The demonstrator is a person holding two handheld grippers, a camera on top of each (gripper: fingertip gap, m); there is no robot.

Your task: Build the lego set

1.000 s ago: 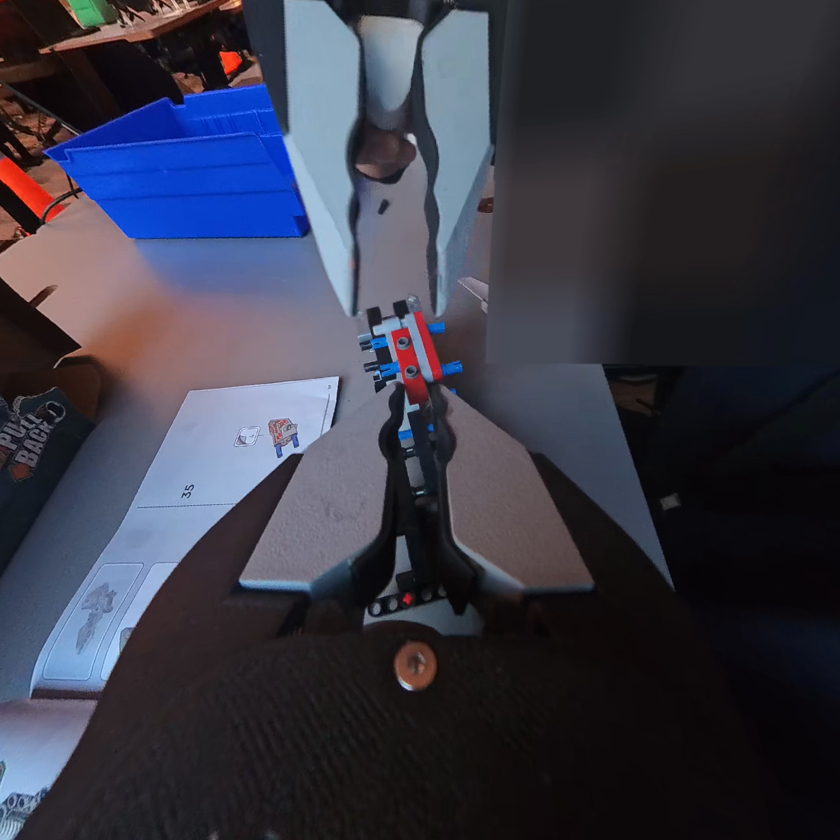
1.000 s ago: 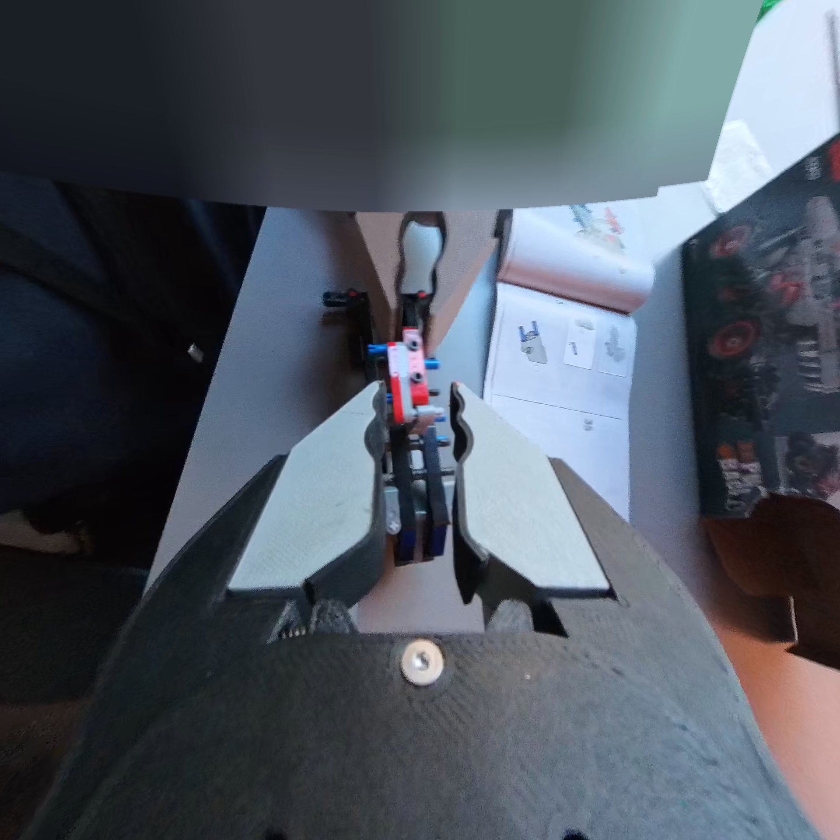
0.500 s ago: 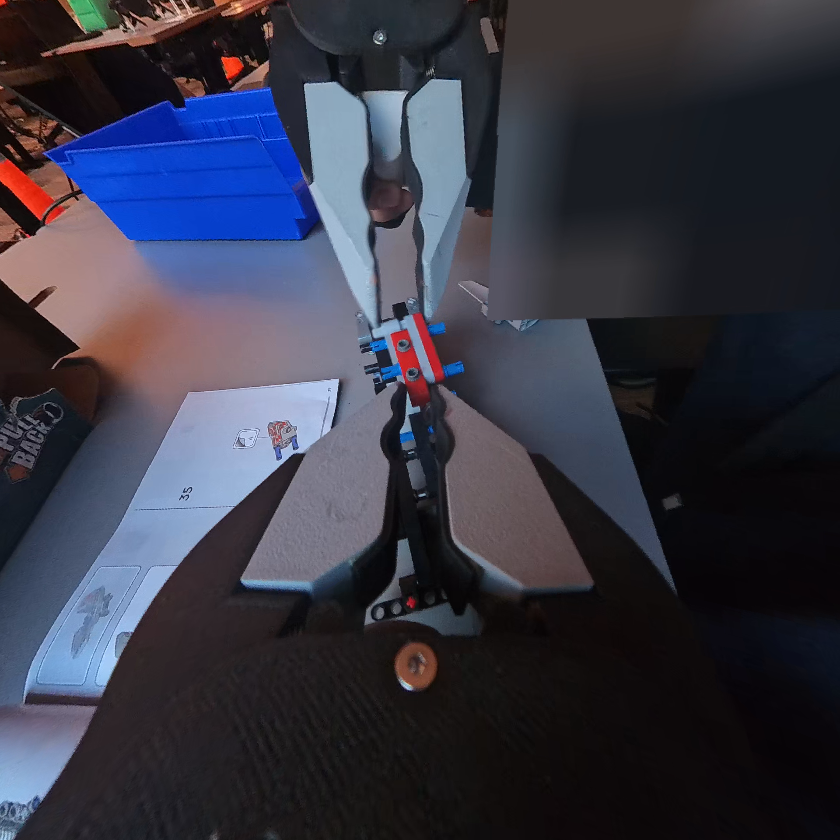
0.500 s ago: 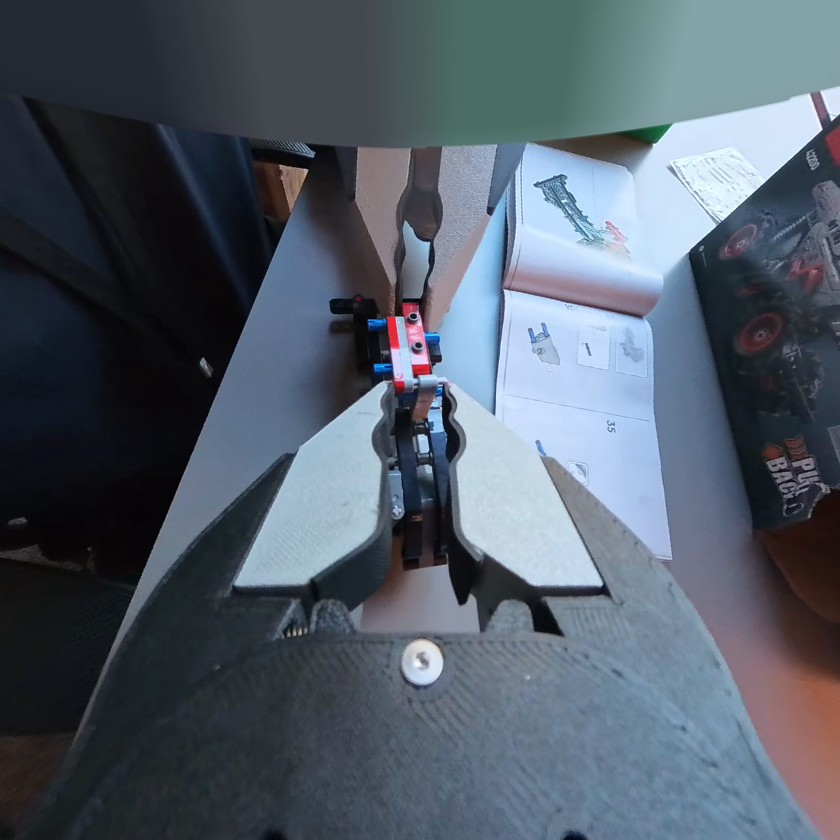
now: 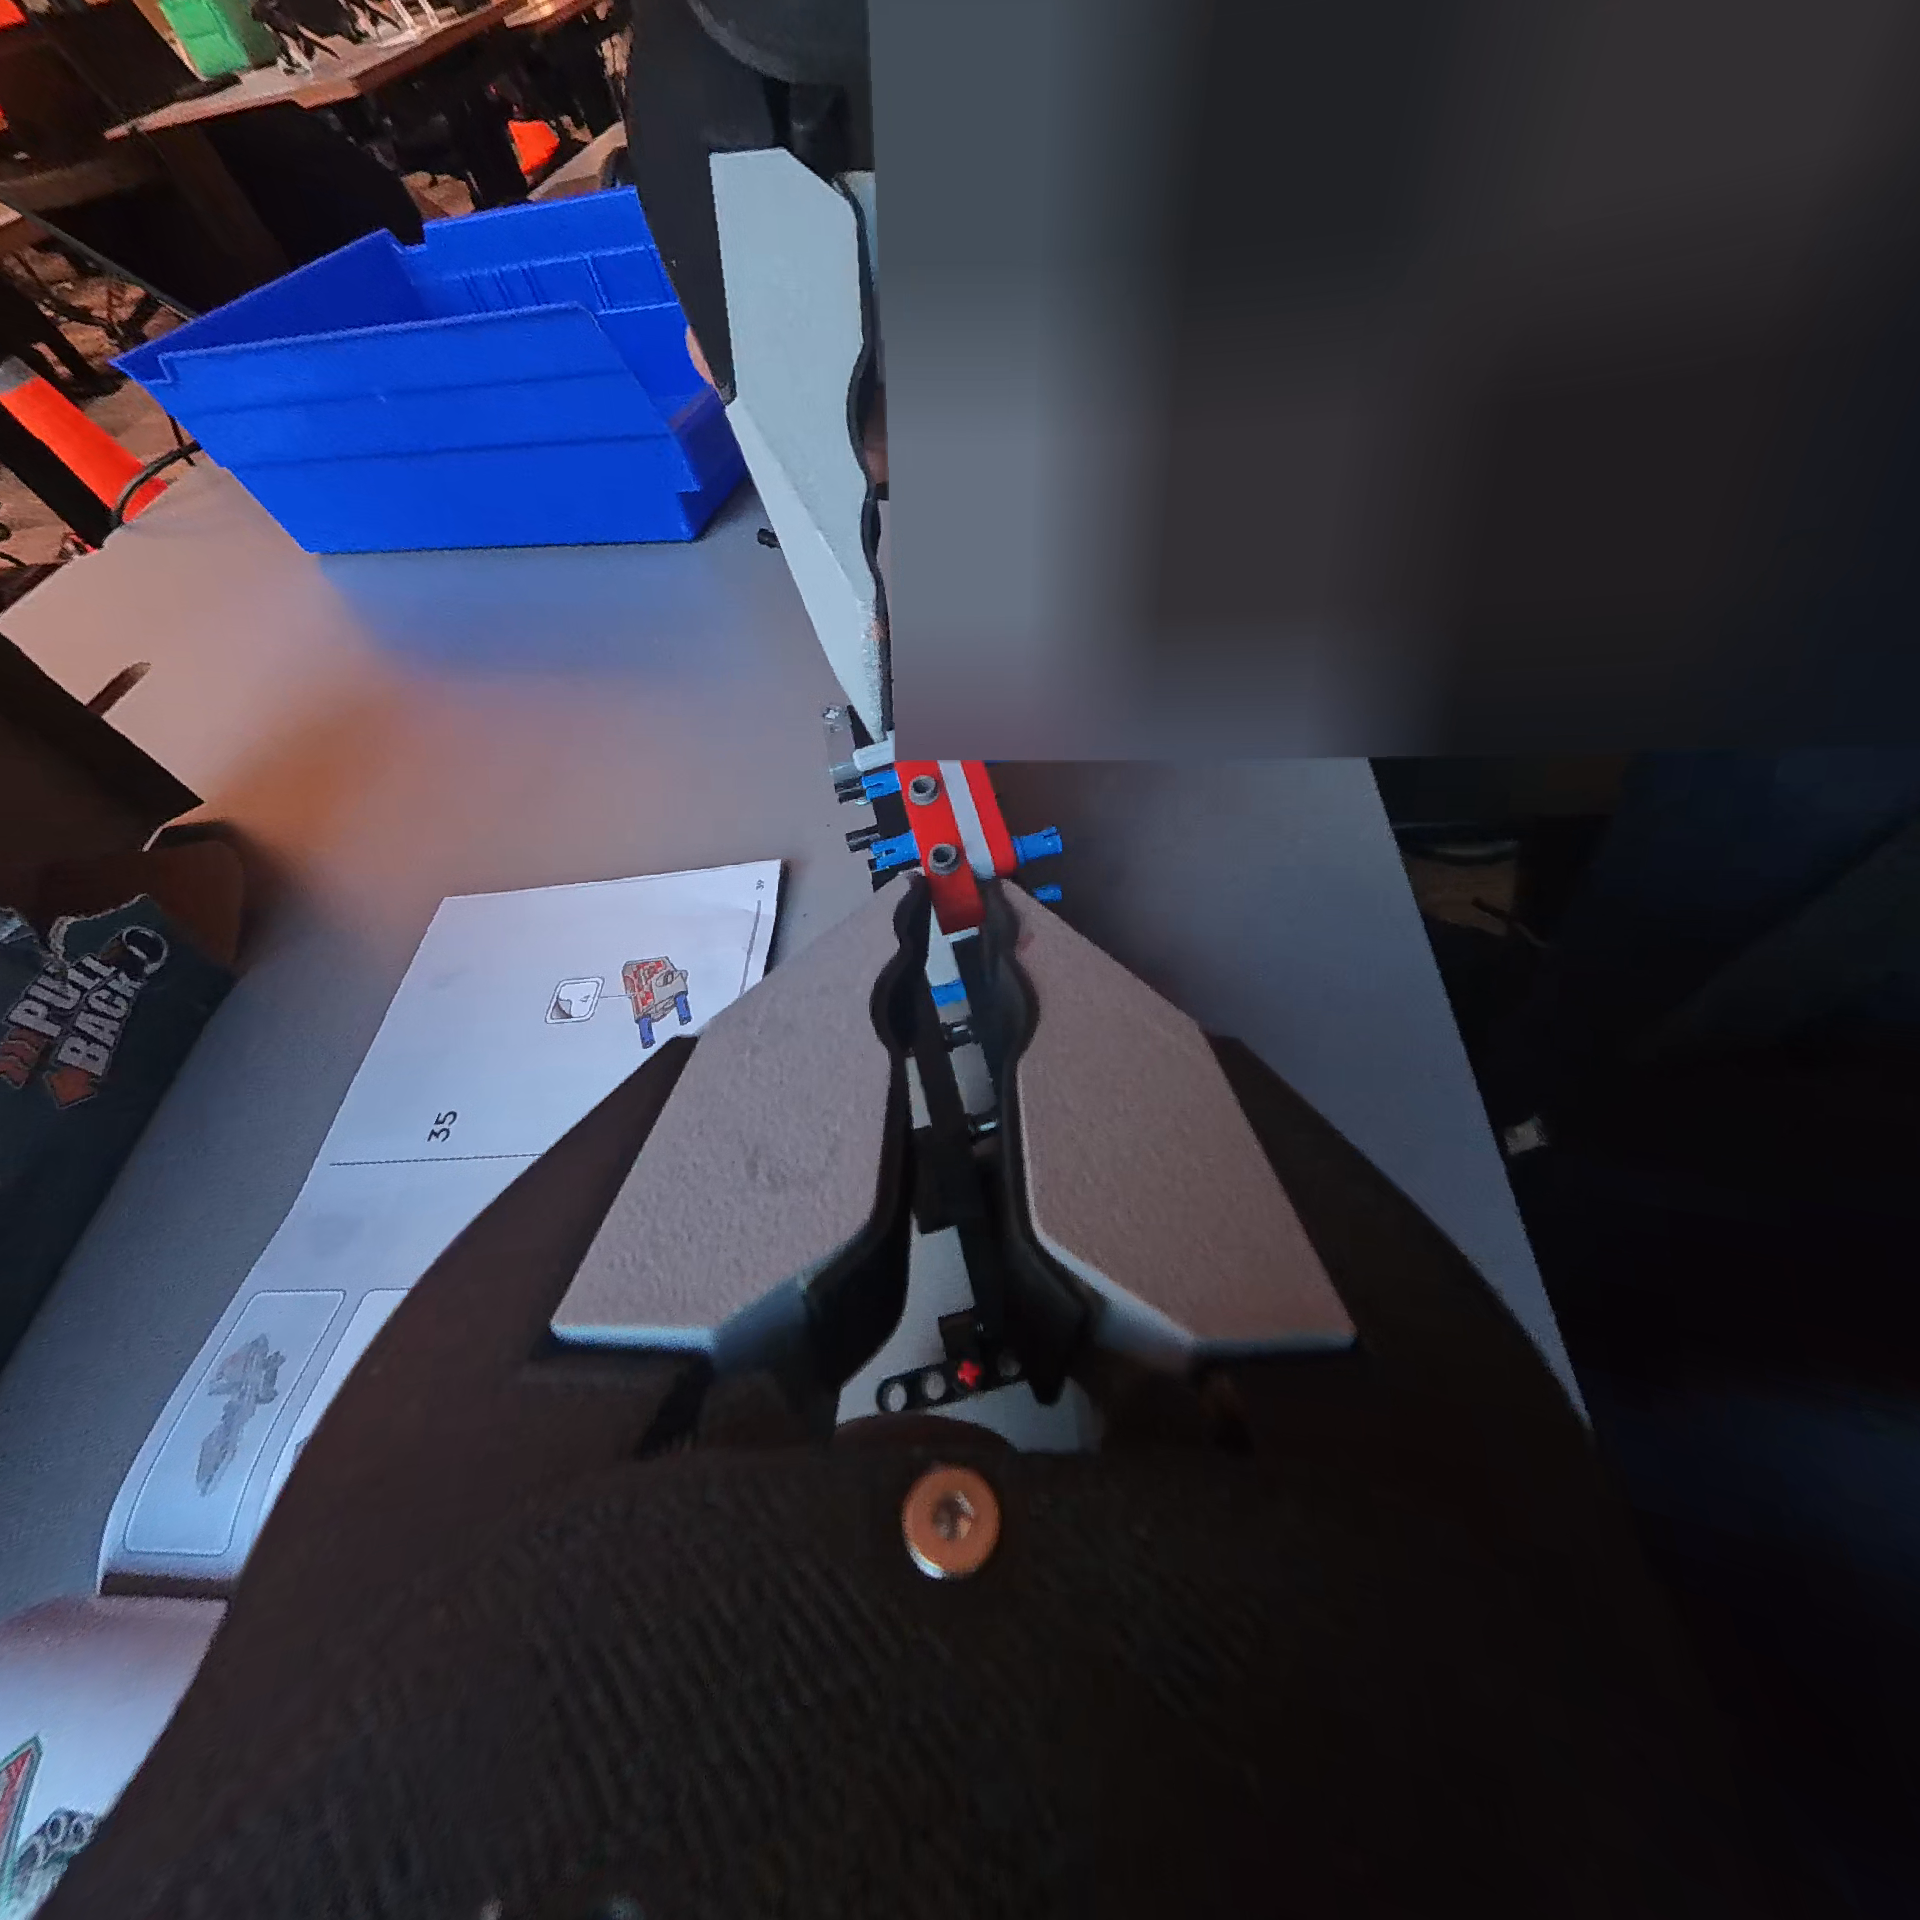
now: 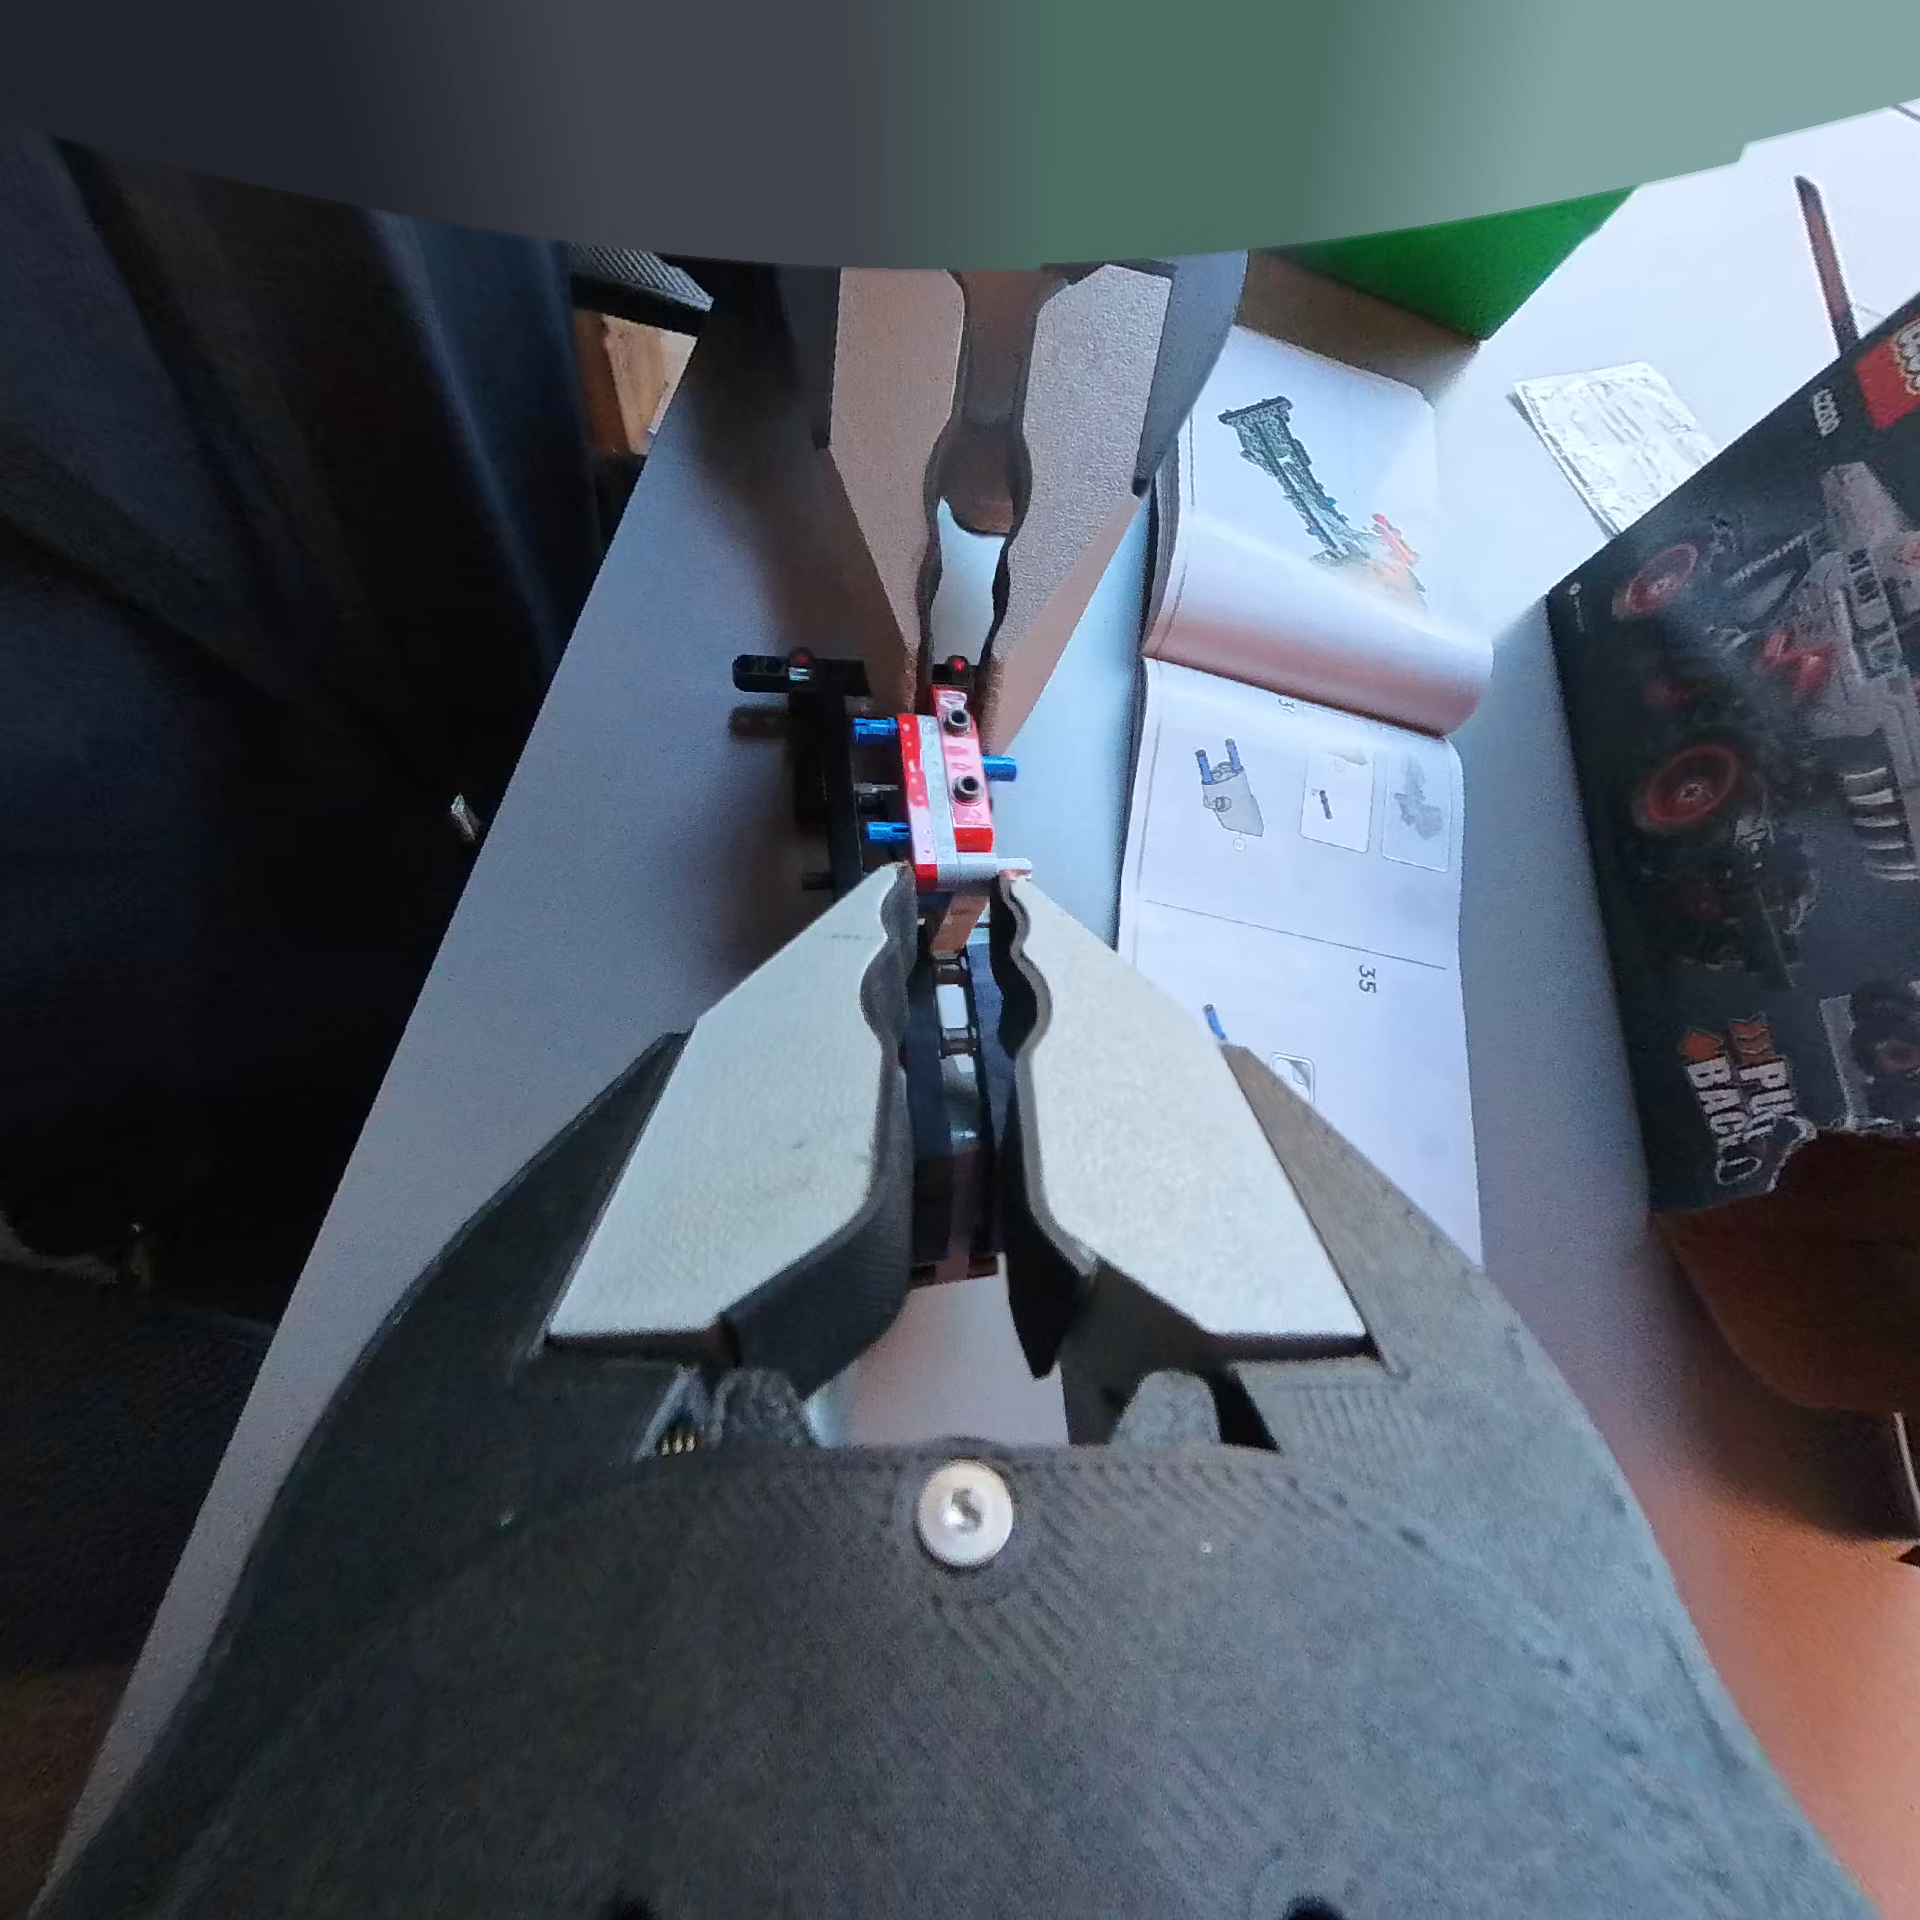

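Observation:
A small lego assembly [image 5: 951, 831] of a red-and-white block, blue pins and black beams is held between both grippers above the grey table [image 5: 468, 707]. My left gripper [image 5: 951, 920] is shut on its near end. One light-grey finger [image 5: 821, 468] of the right gripper comes down to the far end; the rest is behind a blurred patch. In the right wrist view my right gripper [image 6: 956, 899] is shut on the assembly's [image 6: 945, 790] dark beams. The left gripper [image 6: 961, 675] grips the opposite end.
A blue bin [image 5: 447, 416] stands at the back left. An open instruction booklet [image 6: 1299, 831] lies beside the assembly, also in the left wrist view [image 5: 499, 1060]. The dark set box [image 6: 1766, 779] lies beyond it. The table edge [image 6: 499, 935] runs close by, near a dark-clothed person.
My right gripper's fingers have closed from a wide gap onto the assembly's dark beams. The left gripper has kept its hold, and the two grippers now stand closer together.

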